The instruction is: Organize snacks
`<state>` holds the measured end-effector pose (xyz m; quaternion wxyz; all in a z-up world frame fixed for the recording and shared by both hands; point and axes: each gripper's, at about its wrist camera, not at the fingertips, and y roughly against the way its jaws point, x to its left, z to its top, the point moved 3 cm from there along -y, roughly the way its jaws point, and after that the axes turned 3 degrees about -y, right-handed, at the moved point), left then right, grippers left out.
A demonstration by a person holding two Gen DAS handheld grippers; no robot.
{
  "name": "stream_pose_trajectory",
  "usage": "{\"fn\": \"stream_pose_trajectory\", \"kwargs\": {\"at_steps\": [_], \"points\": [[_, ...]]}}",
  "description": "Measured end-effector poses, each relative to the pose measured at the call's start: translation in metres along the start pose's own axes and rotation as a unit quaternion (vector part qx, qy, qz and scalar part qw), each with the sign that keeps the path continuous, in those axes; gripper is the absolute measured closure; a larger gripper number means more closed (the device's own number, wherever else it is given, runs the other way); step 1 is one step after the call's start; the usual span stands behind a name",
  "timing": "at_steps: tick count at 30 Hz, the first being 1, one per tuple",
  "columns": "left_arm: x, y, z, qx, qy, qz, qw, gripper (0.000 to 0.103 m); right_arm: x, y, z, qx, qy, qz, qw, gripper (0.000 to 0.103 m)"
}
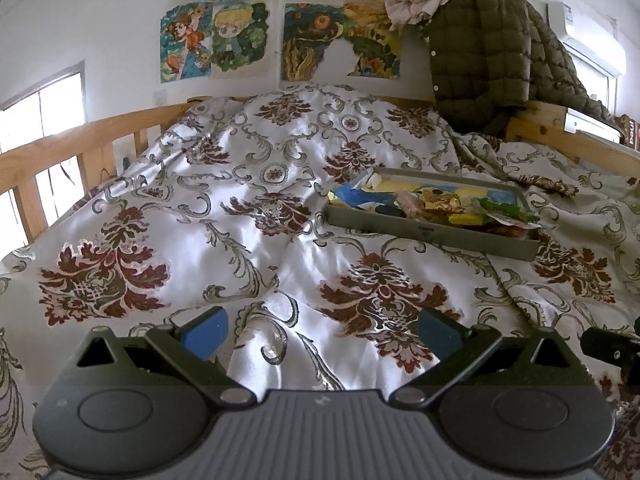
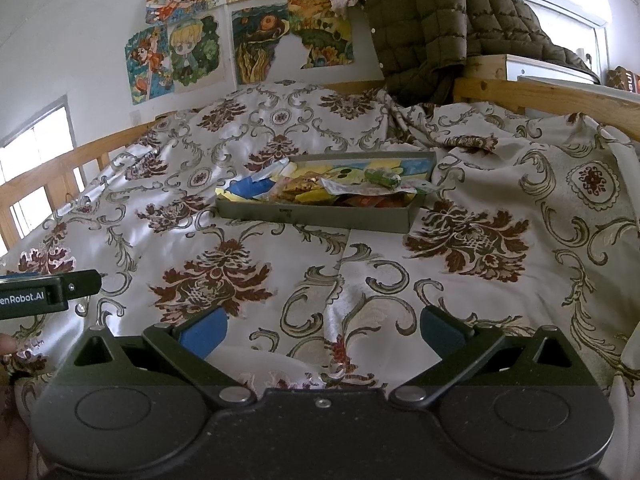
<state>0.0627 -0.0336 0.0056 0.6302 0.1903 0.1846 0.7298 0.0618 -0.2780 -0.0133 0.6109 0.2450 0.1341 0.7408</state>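
Note:
A shallow grey tray (image 1: pixel 432 234) lies on the floral bedspread, right of centre in the left wrist view and at centre in the right wrist view, where its front wall (image 2: pixel 320 216) faces me. Several wrapped snacks (image 1: pixel 460 208) are piled in its right half, with a green packet (image 2: pixel 382 177) on top and a blue wrapper (image 2: pixel 252 188) at its left end. My left gripper (image 1: pixel 322 334) is open and empty, low over the bedspread well short of the tray. My right gripper (image 2: pixel 322 332) is open and empty too, in front of the tray.
The floral bedspread (image 1: pixel 208 220) is rumpled into folds. A wooden bed rail (image 1: pixel 72 148) runs along the left and another (image 2: pixel 552 96) at the back right. An olive quilted jacket (image 1: pixel 492 56) hangs over the back right corner. The left gripper's body (image 2: pixel 40 292) shows at the right wrist view's left edge.

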Motion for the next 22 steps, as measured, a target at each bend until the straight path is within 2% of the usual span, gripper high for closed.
{"fn": "stream_pose_trajectory", "kwargs": {"at_steps": [6, 22], "points": [[-0.0011, -0.0012, 0.0000, 0.021, 0.009, -0.015, 0.9996, 0.000, 0.0006, -0.0010, 0.0013, 0.000, 0.001, 0.000, 1.000, 0.001], [-0.0002, -0.0015, -0.0001, 0.024, 0.007, -0.002, 0.9997, 0.000, 0.0005, -0.0002, 0.0006, 0.004, 0.003, -0.001, 1.000, 0.001]]}}
